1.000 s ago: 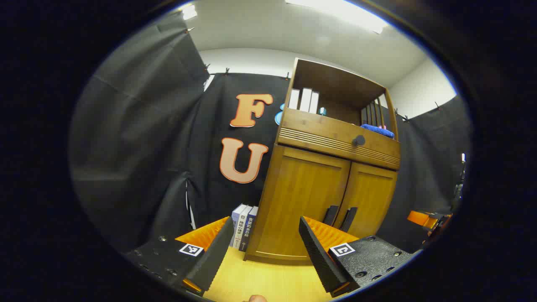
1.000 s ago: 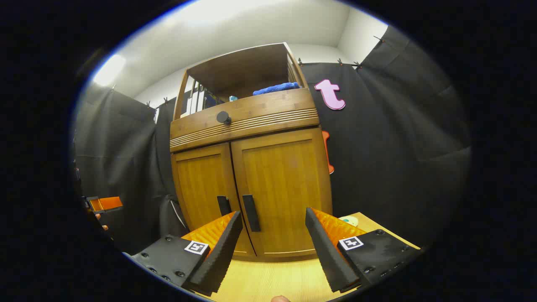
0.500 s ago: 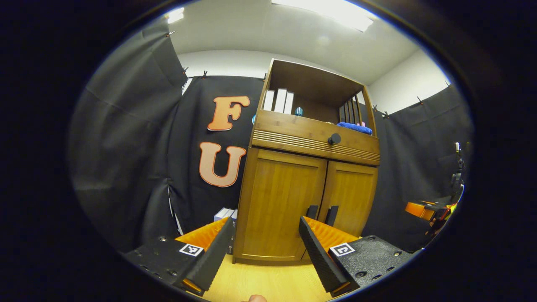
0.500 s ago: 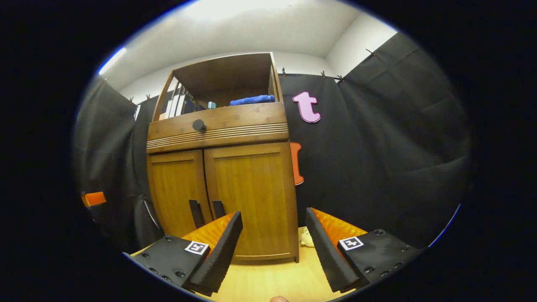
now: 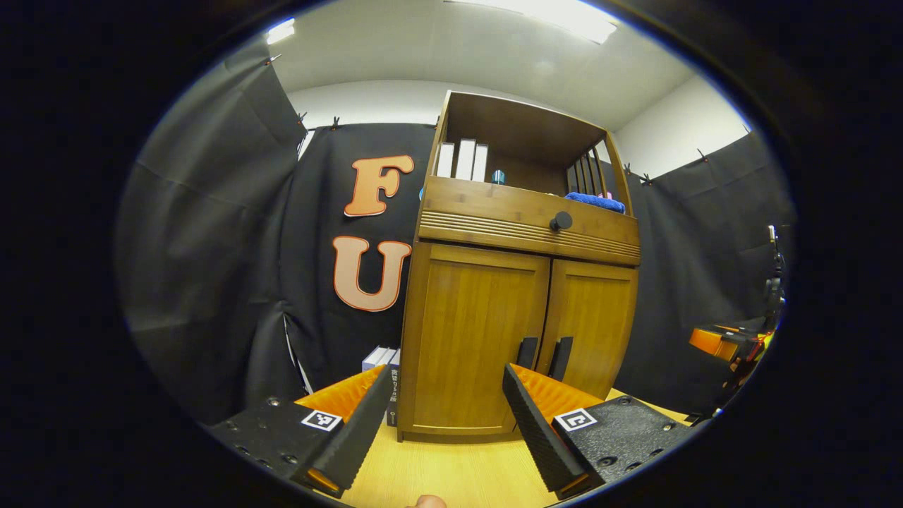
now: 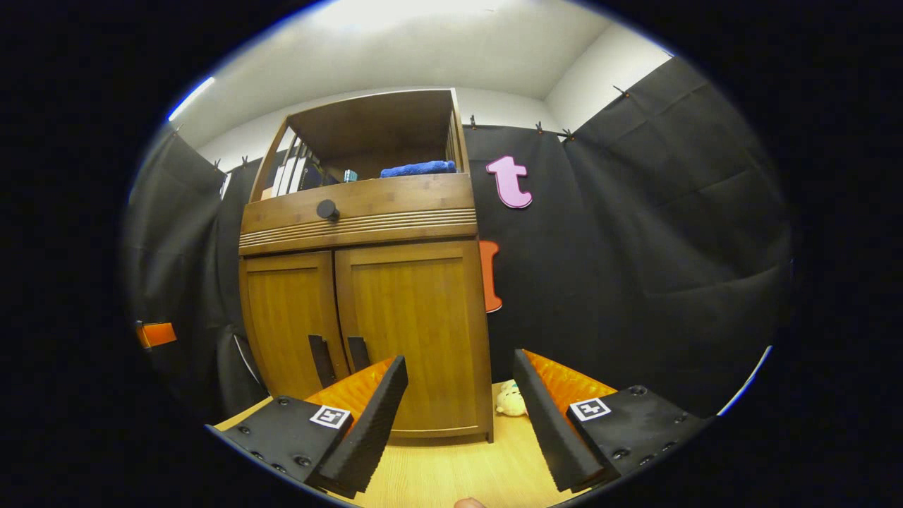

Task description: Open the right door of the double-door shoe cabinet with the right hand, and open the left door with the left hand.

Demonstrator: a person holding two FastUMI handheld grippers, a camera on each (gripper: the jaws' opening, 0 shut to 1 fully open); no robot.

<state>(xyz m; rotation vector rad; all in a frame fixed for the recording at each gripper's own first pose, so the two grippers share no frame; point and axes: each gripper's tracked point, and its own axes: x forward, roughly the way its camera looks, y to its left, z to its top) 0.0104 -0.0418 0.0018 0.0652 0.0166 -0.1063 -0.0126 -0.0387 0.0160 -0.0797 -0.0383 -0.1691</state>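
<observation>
The wooden shoe cabinet stands ahead with both doors closed. In the left gripper view, the left door (image 5: 473,331) and right door (image 5: 596,321) meet at two dark vertical handles (image 5: 527,351) (image 5: 561,358). My left gripper (image 5: 448,395) is open and empty, a short way in front of the left door. In the right gripper view, the right door (image 6: 409,317) and its handle (image 6: 358,353) lie left of centre. My right gripper (image 6: 458,384) is open and empty, pointing past the cabinet's right edge. The right gripper also shows far right in the left gripper view (image 5: 719,342).
Above the doors is a drawer with a round knob (image 5: 561,221), then an open shelf with books and a blue cloth (image 5: 596,202). Books (image 5: 381,360) stand left of the cabinet. A small plush toy (image 6: 509,401) lies at its right foot on the light wooden surface (image 5: 451,473).
The right gripper view has swung right, so the cabinet slid left in it. The left gripper view shifted slightly and levelled. Both doors stay closed and both grippers stay open.
</observation>
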